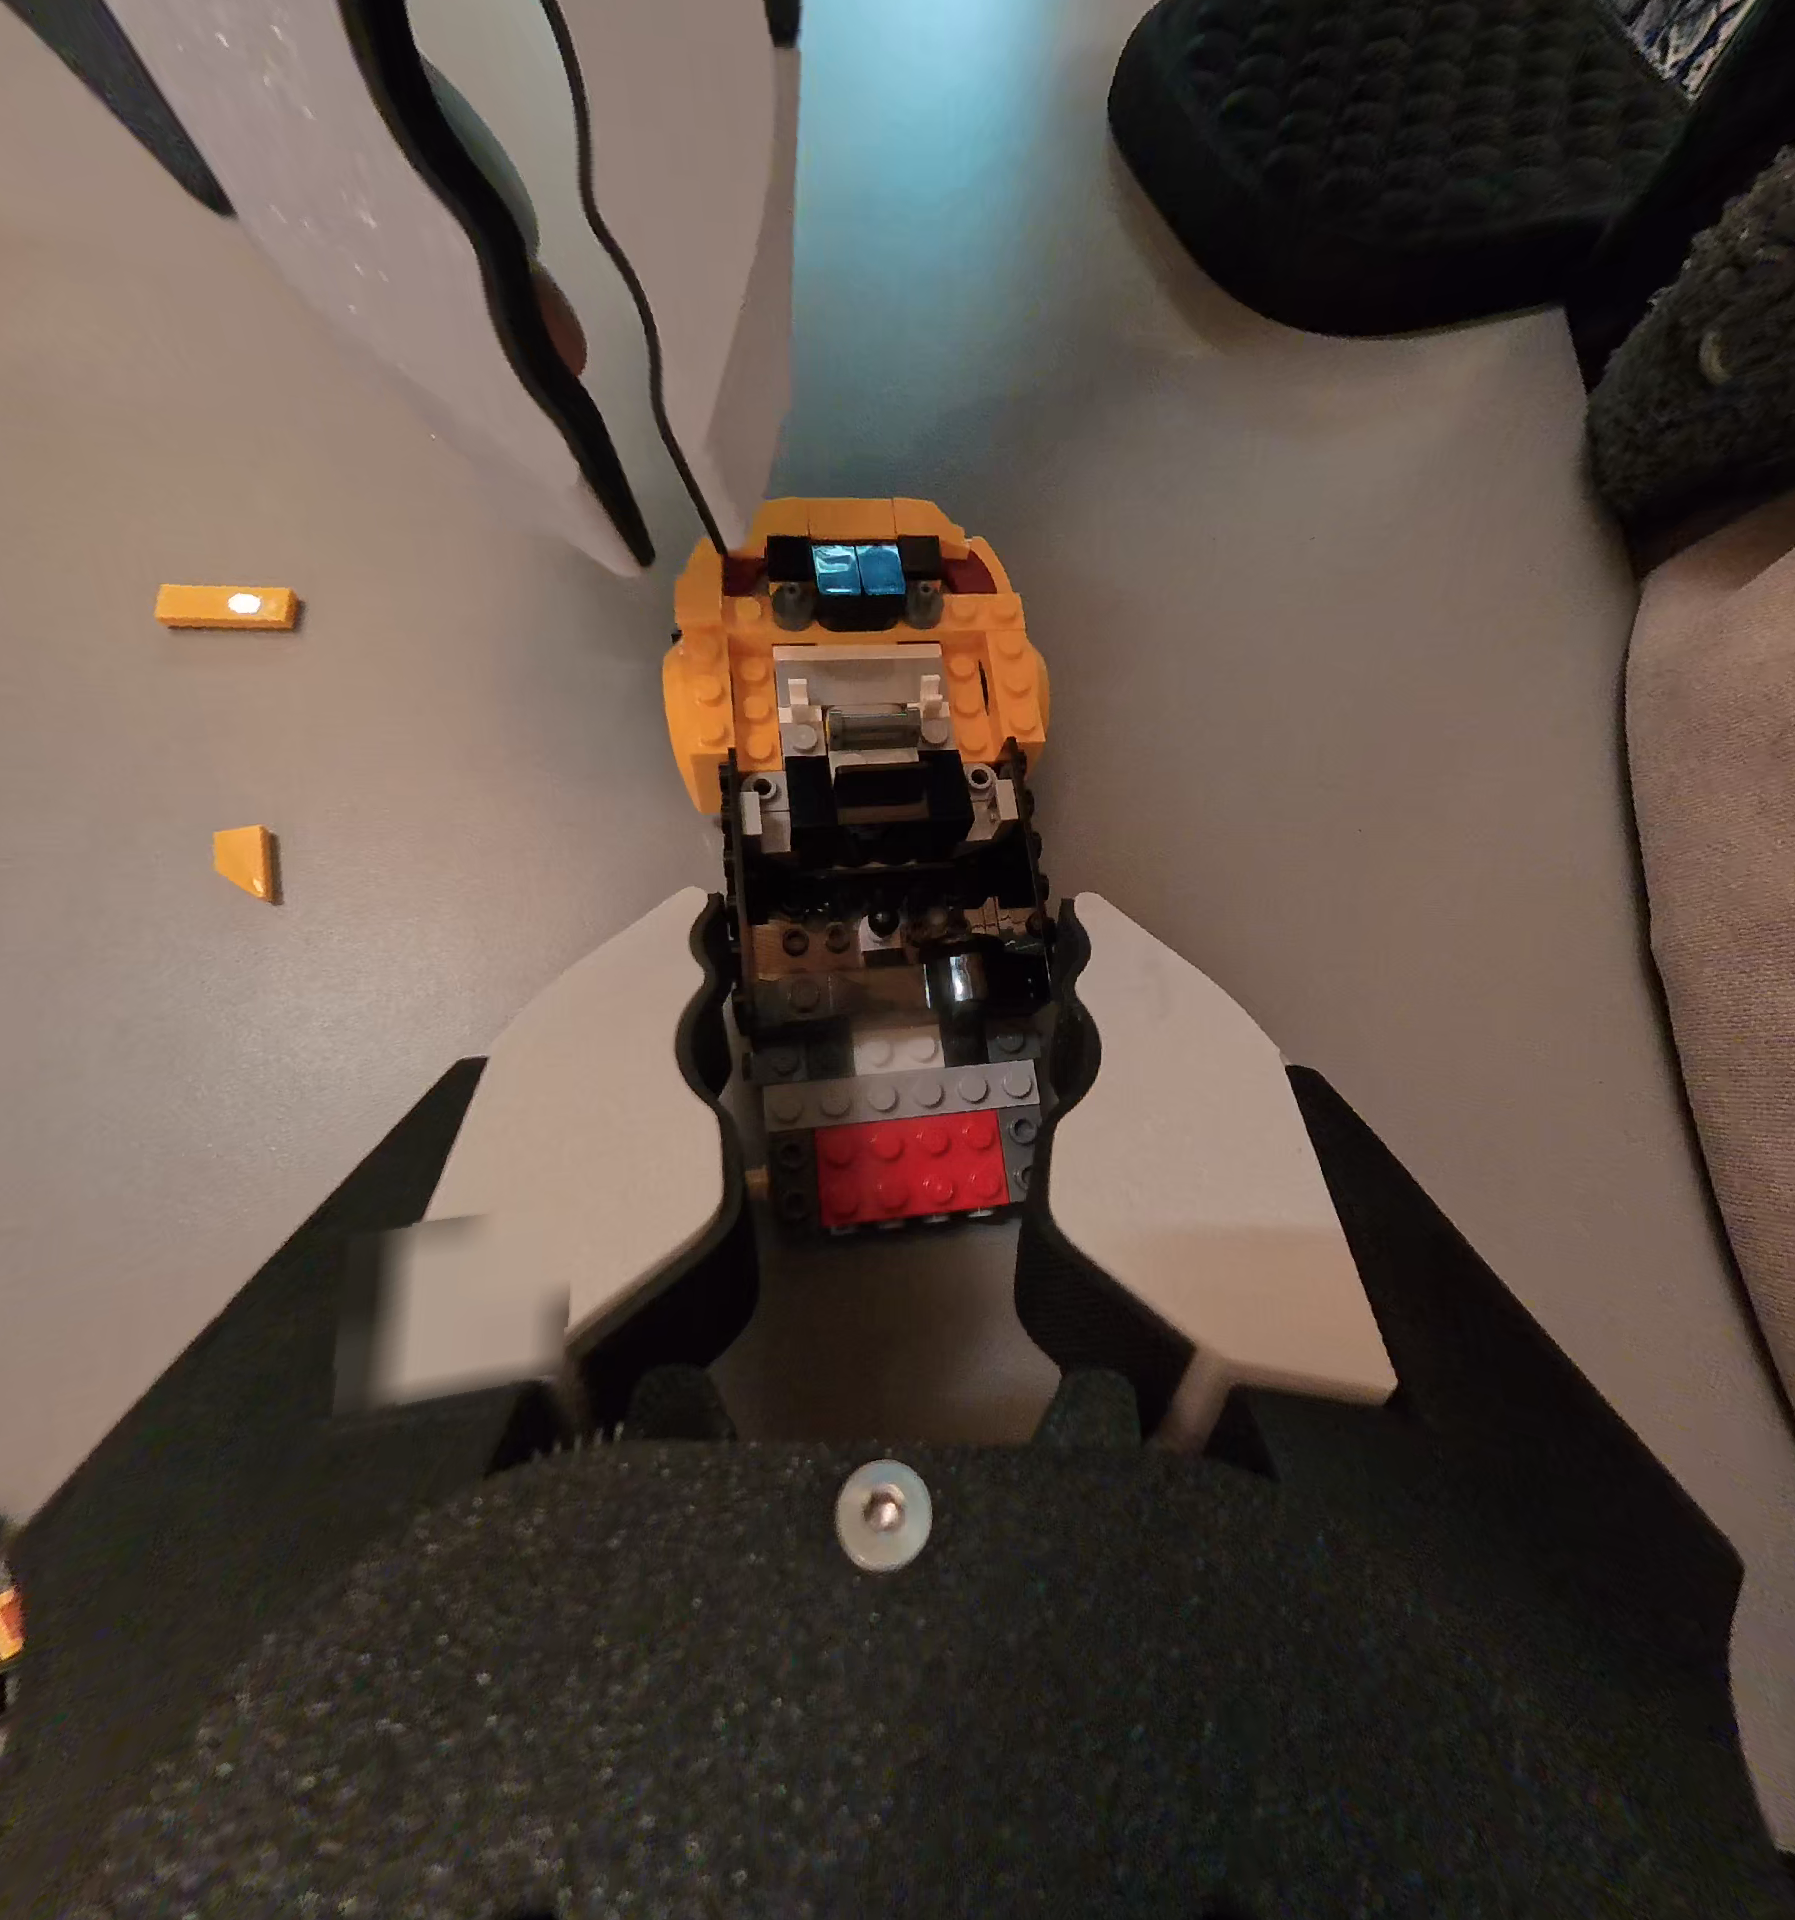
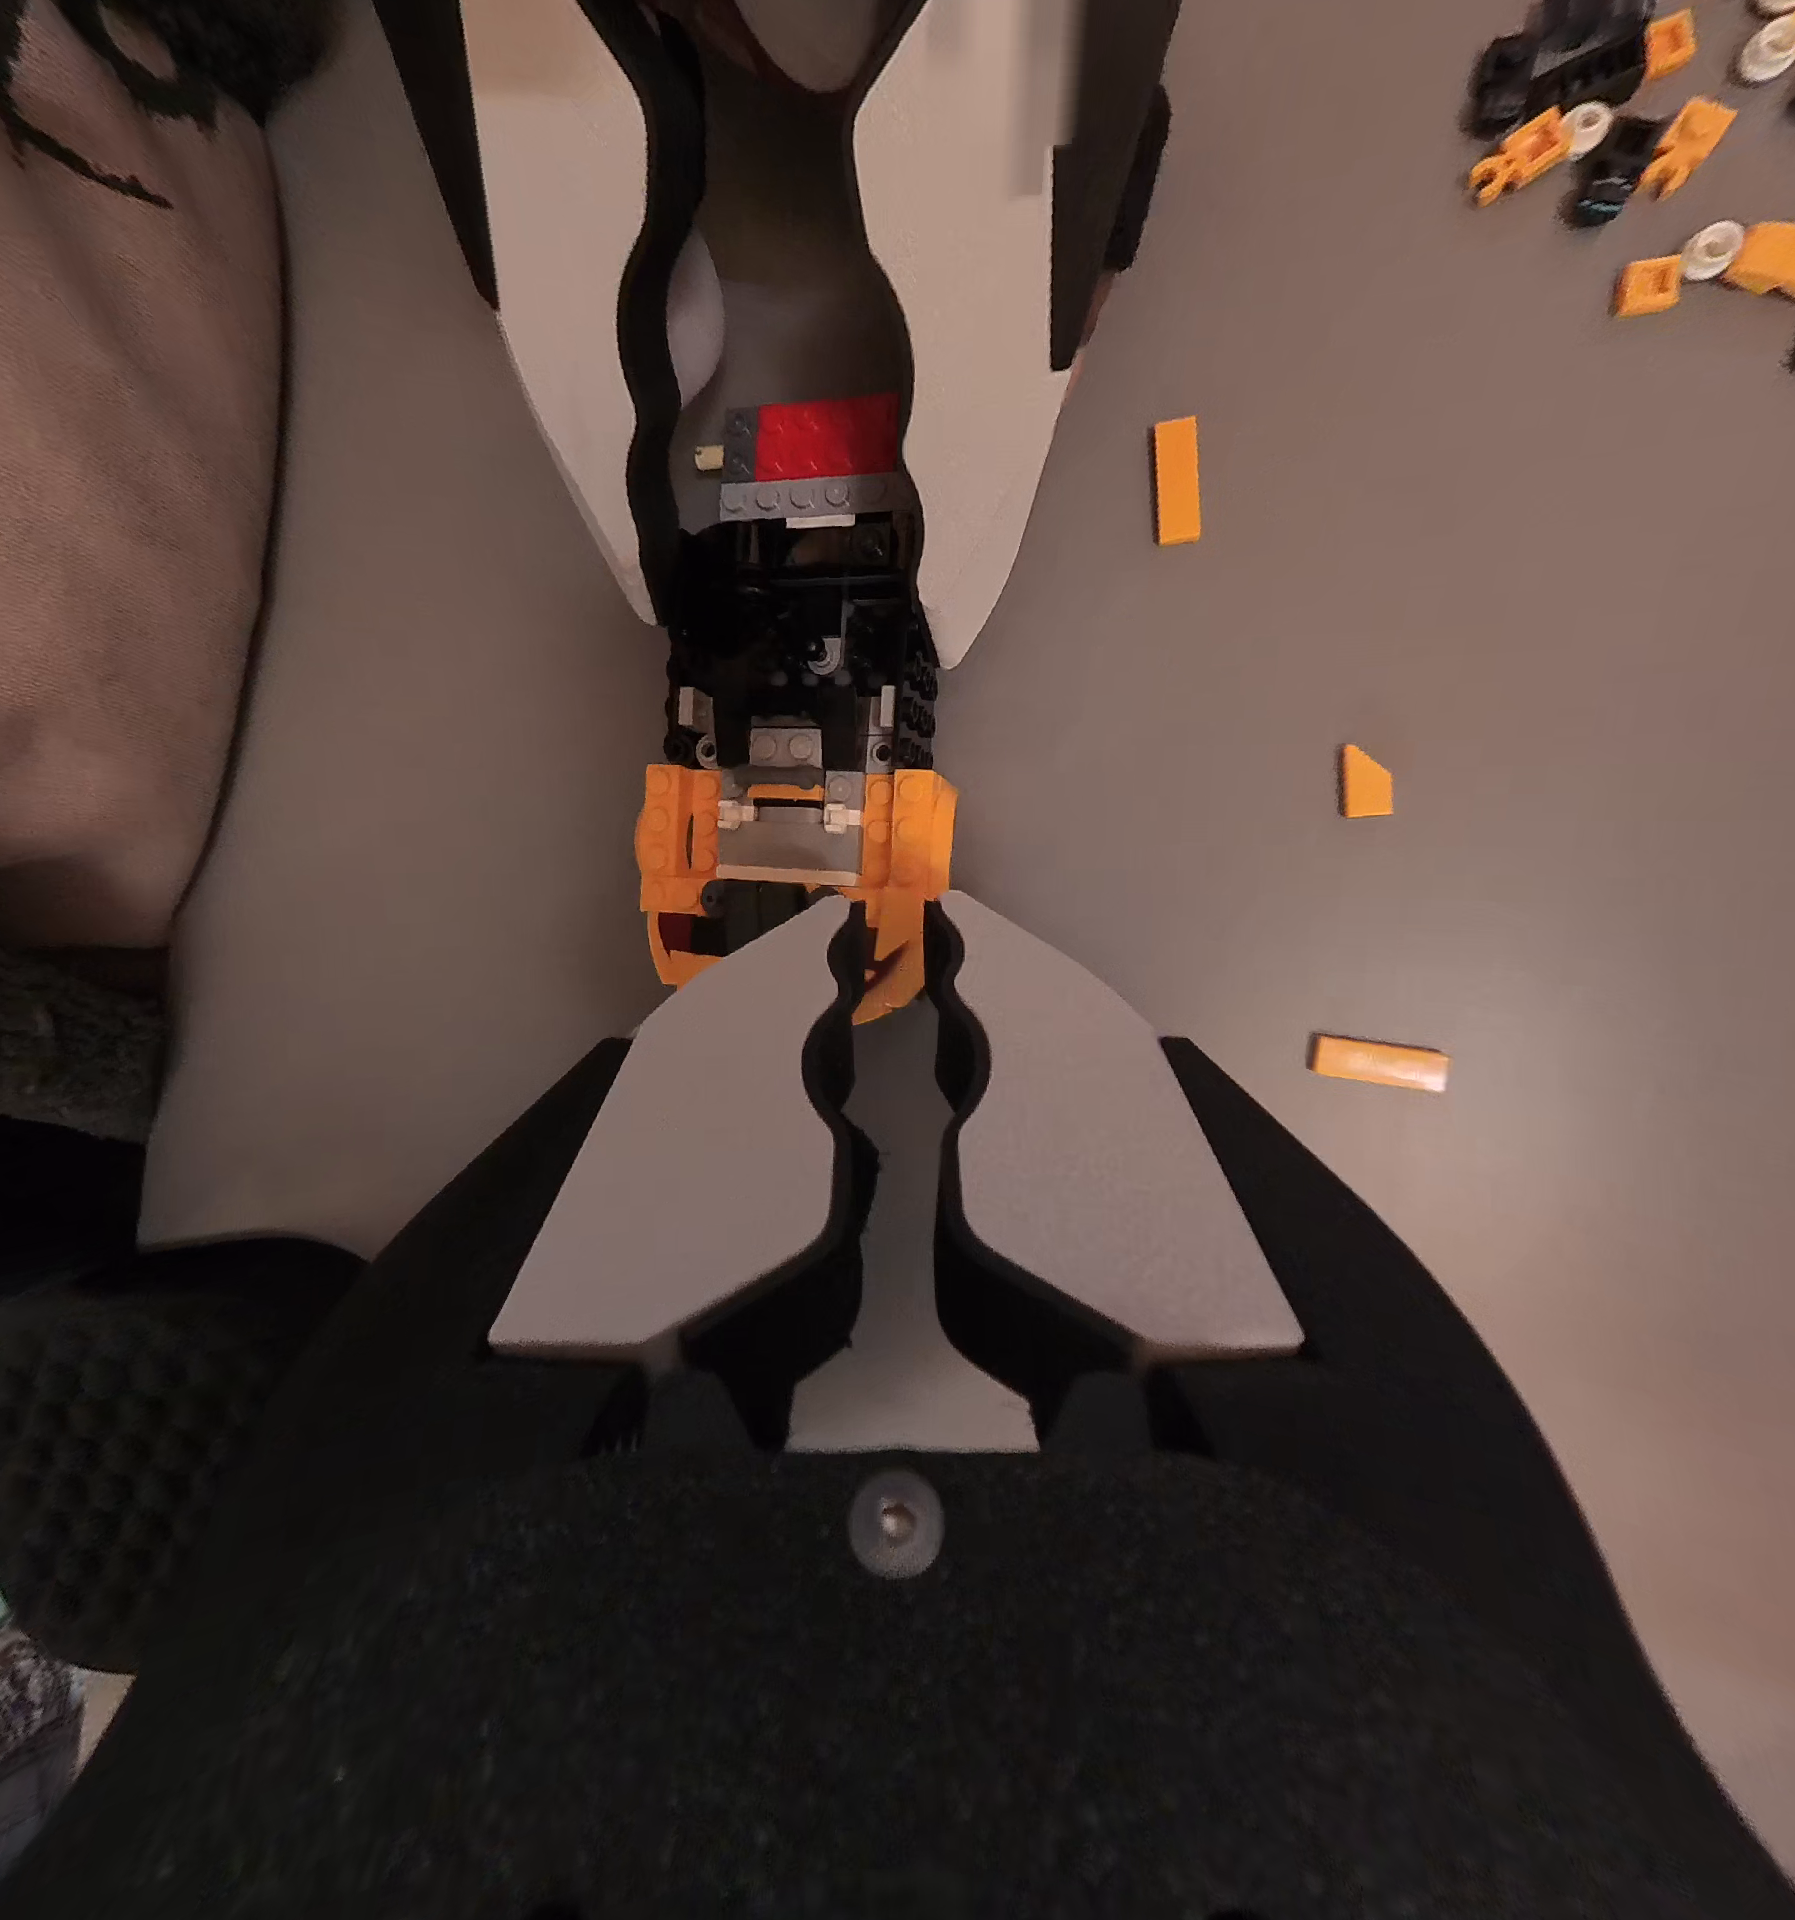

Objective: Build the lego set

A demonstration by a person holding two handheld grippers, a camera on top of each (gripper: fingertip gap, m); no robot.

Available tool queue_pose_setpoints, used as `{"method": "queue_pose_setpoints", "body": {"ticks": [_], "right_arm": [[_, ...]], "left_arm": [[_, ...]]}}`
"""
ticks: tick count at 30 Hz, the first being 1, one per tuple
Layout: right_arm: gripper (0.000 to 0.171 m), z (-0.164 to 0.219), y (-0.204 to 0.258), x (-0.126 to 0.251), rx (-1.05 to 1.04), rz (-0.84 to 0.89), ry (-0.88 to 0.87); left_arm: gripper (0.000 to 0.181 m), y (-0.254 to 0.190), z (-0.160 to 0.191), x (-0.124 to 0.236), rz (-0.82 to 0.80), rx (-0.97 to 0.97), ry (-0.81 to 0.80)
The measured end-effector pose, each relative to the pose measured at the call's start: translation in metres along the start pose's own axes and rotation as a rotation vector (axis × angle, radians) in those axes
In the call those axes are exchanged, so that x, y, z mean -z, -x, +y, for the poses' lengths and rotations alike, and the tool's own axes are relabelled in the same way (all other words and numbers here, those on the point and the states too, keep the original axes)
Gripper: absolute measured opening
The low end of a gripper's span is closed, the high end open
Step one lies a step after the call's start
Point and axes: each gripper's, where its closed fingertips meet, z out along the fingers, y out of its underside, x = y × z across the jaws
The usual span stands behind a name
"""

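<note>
A partly built lego car [image 1: 877, 831] lies on the grey table, with an orange end far from me, a black middle and a red plate [image 1: 914, 1164] near me. My left gripper [image 1: 893, 904] is shut on the car's black middle, one finger on each side. In the right wrist view the car [image 2: 799, 831] runs away from me, orange end nearest. My right gripper [image 2: 885, 914] is closed to a narrow gap on an orange part of that end. The right gripper also shows in the left wrist view [image 1: 701, 530], and the left gripper in the right wrist view [image 2: 799, 634].
Loose orange pieces lie on the table: a tile [image 1: 226, 606] and a wedge [image 1: 247, 860]; in the right wrist view, two tiles [image 2: 1177, 480] [image 2: 1379, 1062] and the wedge [image 2: 1366, 781]. A pile of small parts [image 2: 1651, 135] sits far right. A black textured object [image 1: 1392, 156] and a beige cushion [image 1: 1745, 935] border the table. My right fingertips sit around 7 cm from my left ones. It is some 10 cm from my right tips to the tile [image 1: 226, 606]. Seen from the right wrist view [image 2: 1375, 1062] as well.
</note>
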Motion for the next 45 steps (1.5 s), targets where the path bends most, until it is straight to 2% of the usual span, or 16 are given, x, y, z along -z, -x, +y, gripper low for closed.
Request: {"method": "queue_pose_setpoints", "body": {"ticks": [7,26,39,45], "right_arm": [[0.006,-0.003,-0.003,0.004,-0.068,-0.05,-0.048],[0.004,0.009,-0.001,-0.012,-0.054,-0.07,0.067],[0.004,0.01,0.0,-0.013,0.132,-0.113,0.328],[0.004,0.01,0.002,-0.014,0.194,-0.117,0.385]], "left_arm": [[0.059,0.0,0.0,0.0,0.001,0.0,-0.001],[0.059,0.0,0.0,0.0,0.005,0.001,-0.001],[0.059,-0.001,0.0,0.0,0.018,-0.01,-0.003],[0.059,-0.002,0.0,0.001,0.041,-0.02,-0.019]]}}
